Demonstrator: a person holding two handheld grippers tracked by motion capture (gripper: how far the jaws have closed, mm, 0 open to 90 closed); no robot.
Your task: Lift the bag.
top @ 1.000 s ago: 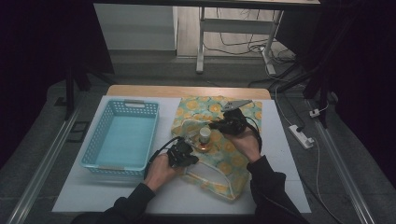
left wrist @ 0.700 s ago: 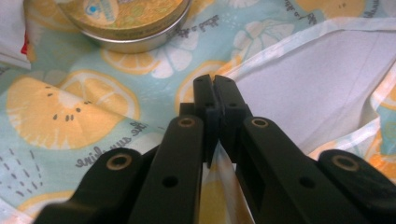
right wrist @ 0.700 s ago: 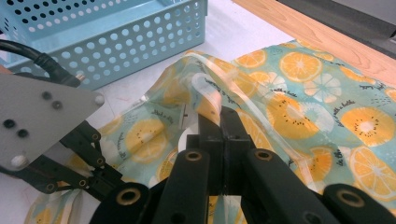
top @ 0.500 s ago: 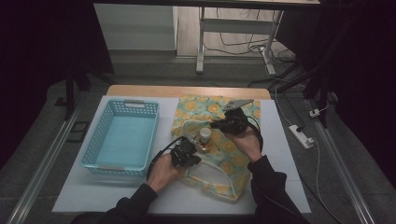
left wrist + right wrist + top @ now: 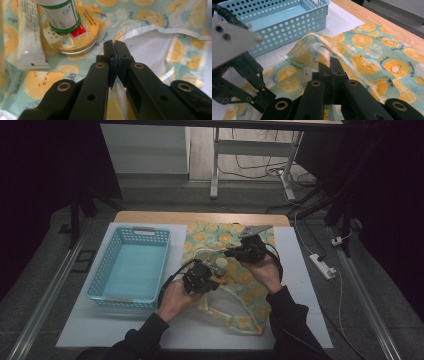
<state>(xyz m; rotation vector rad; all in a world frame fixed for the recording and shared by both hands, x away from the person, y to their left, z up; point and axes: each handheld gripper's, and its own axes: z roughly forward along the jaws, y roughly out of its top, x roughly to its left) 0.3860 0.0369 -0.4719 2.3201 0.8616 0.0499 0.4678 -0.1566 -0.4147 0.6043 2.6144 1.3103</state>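
Note:
A bag [image 5: 250,285] printed with orange slices lies on the white mat, its mouth held apart. My left gripper [image 5: 209,280] is shut on the near edge of the opening, and the fabric runs between its jaws [image 5: 115,48]. My right gripper [image 5: 229,254] is shut on the far rim [image 5: 329,62], which is raised off the table. Inside the bag a white bottle with a green band [image 5: 62,15] stands on a round gold tin [image 5: 82,40]. A white tube [image 5: 27,42] lies beside them. The bottle's cap [image 5: 220,264] sits between the two grippers.
A light blue perforated basket [image 5: 127,270] stands empty left of the bag, close to my left hand, with its wall [image 5: 287,27] beyond the bag. The wooden table edge [image 5: 200,217] runs along the back. A power strip [image 5: 322,266] lies off the right side.
My left gripper has risen a little with the bag's near edge still pinched. The right gripper has stayed where it was.

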